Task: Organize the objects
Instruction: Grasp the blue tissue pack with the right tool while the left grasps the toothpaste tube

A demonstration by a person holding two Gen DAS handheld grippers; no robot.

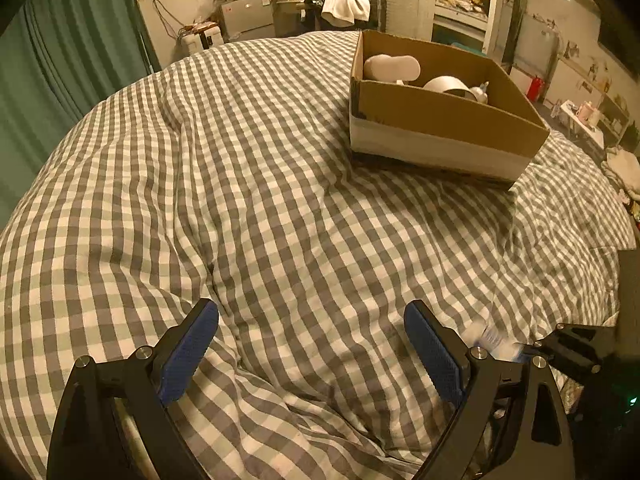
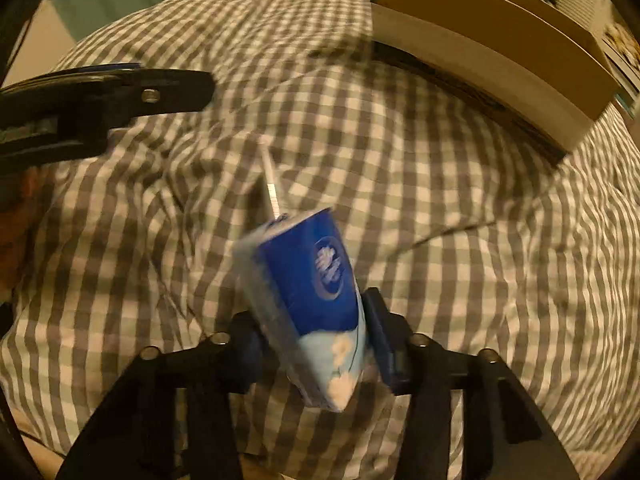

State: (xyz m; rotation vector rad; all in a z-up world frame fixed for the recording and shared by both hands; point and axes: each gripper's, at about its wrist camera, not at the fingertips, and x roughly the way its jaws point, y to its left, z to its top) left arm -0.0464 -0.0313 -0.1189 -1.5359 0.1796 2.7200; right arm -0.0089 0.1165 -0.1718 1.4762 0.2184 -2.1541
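My right gripper (image 2: 316, 344) clamps a blue-and-white tissue pack (image 2: 316, 300), its label blurred unreadable, above the grey-checked bed (image 1: 280, 200); my left gripper (image 1: 312, 340) gapes empty.

On the bed (image 1: 240, 200) a cardboard box (image 1: 440, 120) sits far right with a tape roll (image 1: 446, 86) inside, while a tissue pack (image 2: 316, 300) lies nearer, between the right gripper's (image 2: 316, 344) fingers (image 2: 384, 332).

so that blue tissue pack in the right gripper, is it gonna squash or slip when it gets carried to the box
The tissue pack looks soft and plastic-wrapped, so it will probably dent under the right gripper rather than break. The glossy film could slip, and the pack sits tilted between the pads. It is likely light for its size, so carrying it to the cardboard box should be easy.
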